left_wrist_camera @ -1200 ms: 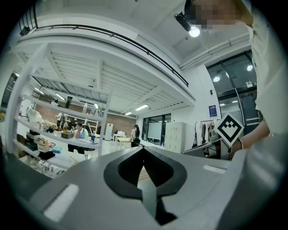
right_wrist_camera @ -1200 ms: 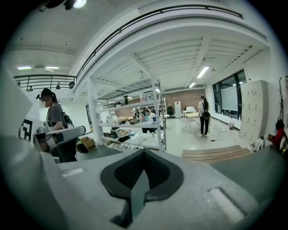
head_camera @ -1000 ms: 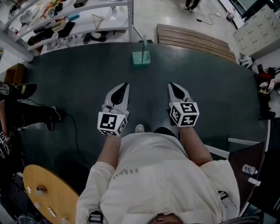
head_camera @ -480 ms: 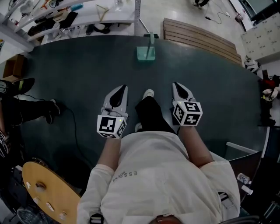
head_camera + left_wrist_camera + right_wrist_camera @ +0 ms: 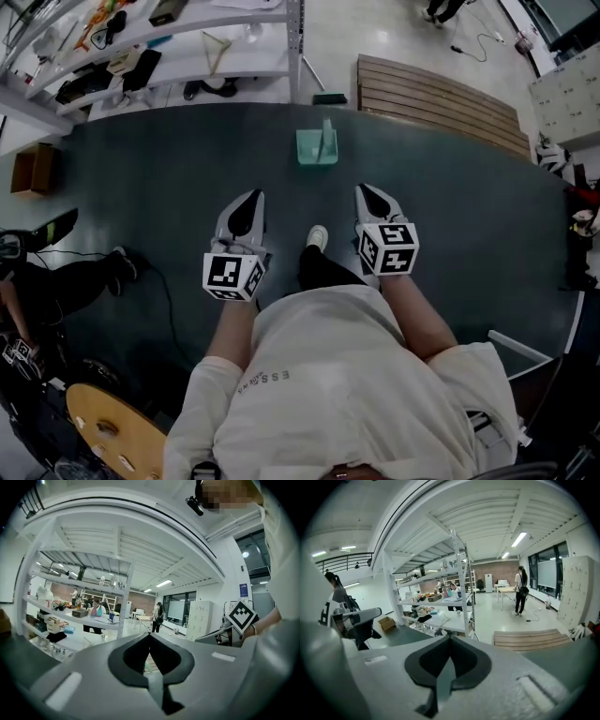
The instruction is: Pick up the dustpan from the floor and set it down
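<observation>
Jaws together: left gripper (image 5: 251,199), right gripper (image 5: 367,191) | dustpan (image 5: 317,148) on floor (image 5: 150,178), apart

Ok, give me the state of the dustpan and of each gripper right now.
dustpan: resting on the dark floor, not yet picked up, apart from both grippers.
left gripper: shut, nothing between its jaws, held in the air short of the dustpan.
right gripper: shut, empty, also in the air short of the dustpan.
</observation>
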